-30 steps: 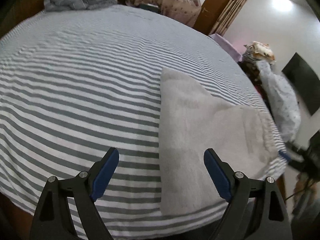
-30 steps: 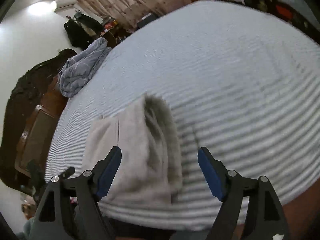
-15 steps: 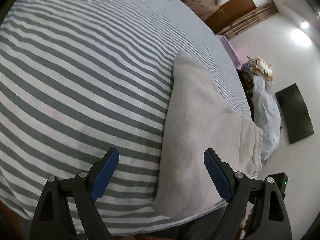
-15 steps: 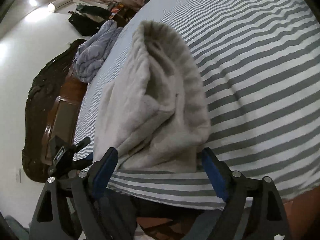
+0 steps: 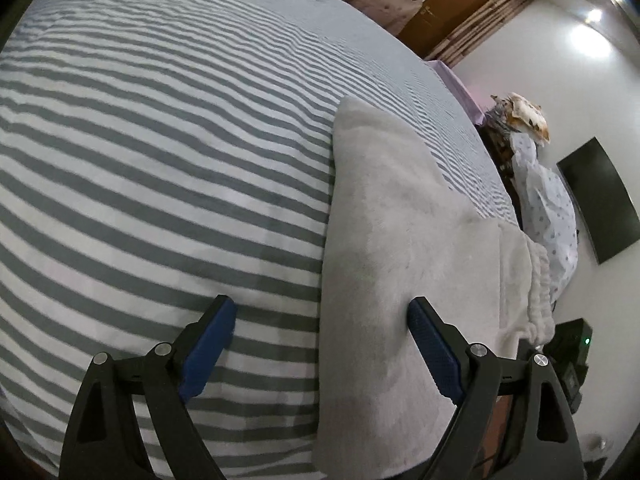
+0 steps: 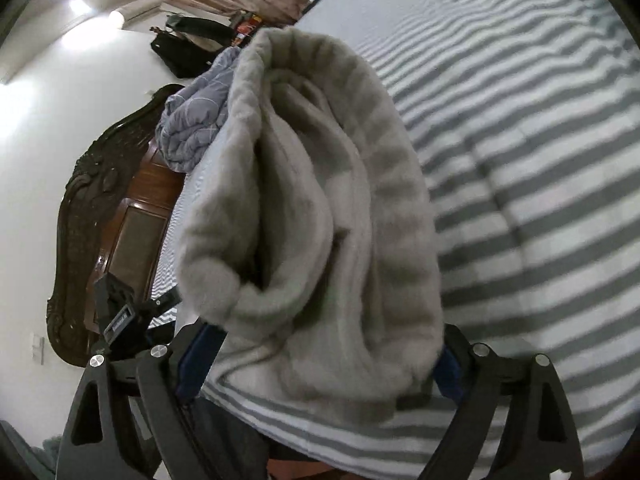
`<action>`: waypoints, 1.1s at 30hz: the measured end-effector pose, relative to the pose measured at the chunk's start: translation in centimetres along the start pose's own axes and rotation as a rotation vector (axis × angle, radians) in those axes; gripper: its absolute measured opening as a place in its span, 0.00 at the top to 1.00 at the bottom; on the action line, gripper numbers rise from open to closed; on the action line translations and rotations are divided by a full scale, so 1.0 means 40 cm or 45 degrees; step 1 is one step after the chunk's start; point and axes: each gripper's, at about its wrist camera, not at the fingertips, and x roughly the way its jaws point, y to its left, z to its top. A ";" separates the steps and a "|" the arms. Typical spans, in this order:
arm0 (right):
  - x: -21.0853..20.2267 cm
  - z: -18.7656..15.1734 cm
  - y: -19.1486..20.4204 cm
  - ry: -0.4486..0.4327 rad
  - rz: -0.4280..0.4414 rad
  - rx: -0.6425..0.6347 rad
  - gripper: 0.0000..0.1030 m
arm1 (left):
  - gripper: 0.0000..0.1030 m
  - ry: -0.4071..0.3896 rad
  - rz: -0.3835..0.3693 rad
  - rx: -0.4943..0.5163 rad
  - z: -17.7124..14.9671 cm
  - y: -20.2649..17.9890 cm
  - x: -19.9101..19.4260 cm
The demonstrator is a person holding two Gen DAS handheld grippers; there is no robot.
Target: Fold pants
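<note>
The pants are pale beige fleece, folded into a long strip on the grey-and-white striped bed sheet. My left gripper hangs open just above the strip's left edge, one blue pad over the sheet and the other over the cloth. In the right wrist view the bunched, ribbed end of the pants fills the space between the fingers of my right gripper. Its jaws are opening, and the cloth hides much of both pads. The pants rest on the sheet by the bed's near edge.
A crumpled grey quilt lies by the dark carved headboard. Beyond the bed's far side stand a brown door, a cloth-covered pile and a dark wall screen. A black device shows a green light.
Both grippers have sunk toward the bed. The right one closed in on the pants' bunched end, which now sits between its wider jaws. The left one dropped over the strip's left edge.
</note>
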 end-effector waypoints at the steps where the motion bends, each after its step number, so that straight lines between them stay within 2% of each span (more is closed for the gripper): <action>1: -0.003 0.004 0.005 0.001 0.000 -0.007 0.14 | 0.15 0.003 -0.001 0.009 0.001 -0.004 0.004; 7: -0.002 0.018 0.001 0.016 0.043 -0.024 0.14 | 0.15 0.013 -0.020 0.069 0.012 -0.024 0.037; 10: 0.006 0.036 0.004 0.009 0.069 -0.027 0.16 | 0.17 0.030 -0.060 0.072 0.023 -0.044 0.055; 12: 0.008 0.048 0.014 0.002 0.086 -0.031 0.19 | 0.36 0.053 -0.083 0.068 0.031 -0.054 0.066; 13: 0.010 0.054 0.019 -0.004 0.083 -0.038 0.19 | 0.40 0.065 -0.086 0.068 0.034 -0.060 0.076; 15: 0.017 0.063 0.019 -0.001 0.093 -0.025 0.20 | 0.40 0.066 -0.061 0.075 0.043 -0.070 0.087; 19: 0.006 0.063 0.011 0.002 0.119 0.017 0.17 | 0.41 0.074 -0.104 0.026 0.046 -0.060 0.086; 22: -0.012 0.047 0.025 0.004 0.108 -0.031 0.11 | 0.42 0.081 -0.132 0.000 0.049 -0.049 0.084; 26: -0.030 0.039 0.021 -0.012 0.157 0.006 0.01 | 0.42 0.077 -0.129 0.011 0.051 -0.052 0.085; 28: -0.037 0.036 0.011 -0.013 0.184 0.031 0.00 | 0.42 0.076 -0.133 0.008 0.052 -0.049 0.084; 33: -0.016 0.045 0.010 0.005 0.116 0.004 0.00 | 0.41 0.067 -0.097 0.054 0.049 -0.049 0.076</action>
